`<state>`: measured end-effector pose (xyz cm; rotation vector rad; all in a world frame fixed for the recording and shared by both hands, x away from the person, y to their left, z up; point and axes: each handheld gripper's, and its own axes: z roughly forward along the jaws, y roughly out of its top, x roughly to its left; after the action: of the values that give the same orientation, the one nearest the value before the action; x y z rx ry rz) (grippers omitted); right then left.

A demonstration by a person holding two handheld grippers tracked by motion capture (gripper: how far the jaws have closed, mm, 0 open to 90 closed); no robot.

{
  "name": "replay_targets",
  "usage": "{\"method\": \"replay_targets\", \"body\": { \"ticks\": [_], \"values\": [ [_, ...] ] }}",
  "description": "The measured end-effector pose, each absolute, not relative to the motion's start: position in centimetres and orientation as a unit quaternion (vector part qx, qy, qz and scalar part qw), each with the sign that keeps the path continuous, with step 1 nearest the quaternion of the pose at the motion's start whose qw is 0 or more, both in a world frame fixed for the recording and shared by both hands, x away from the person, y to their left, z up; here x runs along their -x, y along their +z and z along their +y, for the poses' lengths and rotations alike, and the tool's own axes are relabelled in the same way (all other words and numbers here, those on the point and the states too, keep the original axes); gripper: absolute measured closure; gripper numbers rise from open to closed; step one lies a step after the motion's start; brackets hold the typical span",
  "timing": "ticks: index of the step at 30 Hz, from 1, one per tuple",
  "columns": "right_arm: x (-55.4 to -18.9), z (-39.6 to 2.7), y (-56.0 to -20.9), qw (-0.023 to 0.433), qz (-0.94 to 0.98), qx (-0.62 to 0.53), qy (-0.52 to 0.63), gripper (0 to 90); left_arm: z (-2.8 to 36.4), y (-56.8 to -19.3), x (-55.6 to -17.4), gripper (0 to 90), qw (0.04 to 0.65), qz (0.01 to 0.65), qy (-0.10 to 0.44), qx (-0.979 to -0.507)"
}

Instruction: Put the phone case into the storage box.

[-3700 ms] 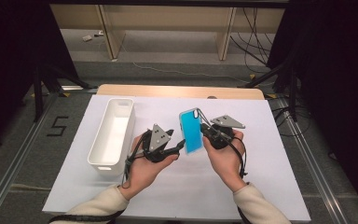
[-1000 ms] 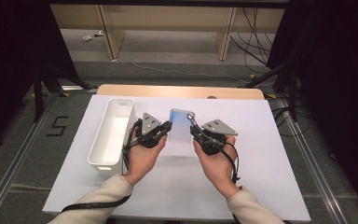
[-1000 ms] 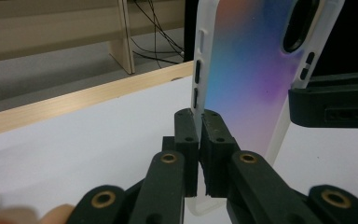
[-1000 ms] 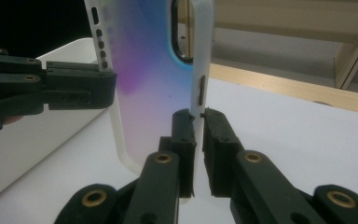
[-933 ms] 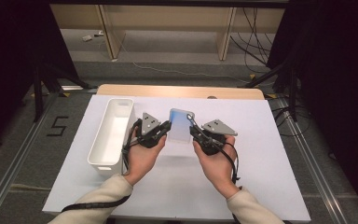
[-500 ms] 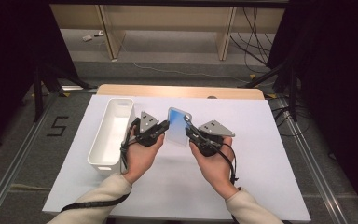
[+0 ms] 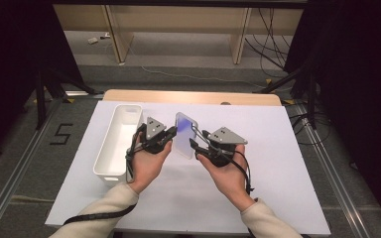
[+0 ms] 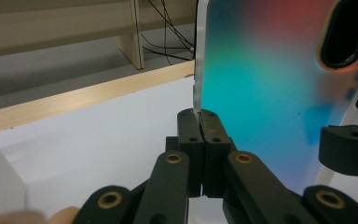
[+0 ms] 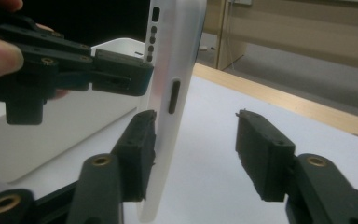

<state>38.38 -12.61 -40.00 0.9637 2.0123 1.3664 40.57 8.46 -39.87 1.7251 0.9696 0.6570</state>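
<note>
A phone case (image 7: pixel 184 135), iridescent blue-green on its back with white sides, stands on edge above the white table between both hands. My left gripper (image 7: pixel 172 132) is shut on its left edge; in the left gripper view the jaws (image 8: pixel 199 117) pinch the thin rim of the case (image 8: pixel 270 88). My right gripper (image 7: pixel 195 147) is open. In the right gripper view the case (image 9: pixel 177 60) rests against the left jaw, well apart from the right jaw, with the gripper's centre (image 9: pixel 198 128) beside it. The left gripper (image 9: pixel 116 74) grips the case from the far side.
A long white bin (image 7: pixel 116 141) lies just left of my left hand, its wall also in the right gripper view (image 9: pixel 51 140). The white table cover (image 7: pixel 278 163) spreads right and in front. A wooden table edge (image 7: pixel 188 96) runs behind, with floor cables beyond.
Both hands and the case have moved left and farther from me, nearer the bin. The case has turned from flat-facing to more edge-on. In the last second the shift is slight.
</note>
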Motion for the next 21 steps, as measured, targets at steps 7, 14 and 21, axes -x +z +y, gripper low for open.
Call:
{"method": "replay_targets", "body": {
  "ticks": [7,14,21],
  "values": [
    [-38.2,-12.7,-40.1,0.251,0.75,-0.339,0.51,29.3,8.9,-39.6,-40.7,88.7,0.507,0.405,0.273,-0.71],
    [-37.5,-13.1,-39.8,0.244,0.75,-0.316,0.527,20.1,9.4,-39.5,-40.8,88.7,0.509,0.411,0.271,-0.706],
    [-37.2,-14.1,-39.6,0.238,0.746,-0.305,0.542,17.2,9.9,-39.0,-40.6,88.7,0.514,0.414,0.275,-0.7]
  ]
}}
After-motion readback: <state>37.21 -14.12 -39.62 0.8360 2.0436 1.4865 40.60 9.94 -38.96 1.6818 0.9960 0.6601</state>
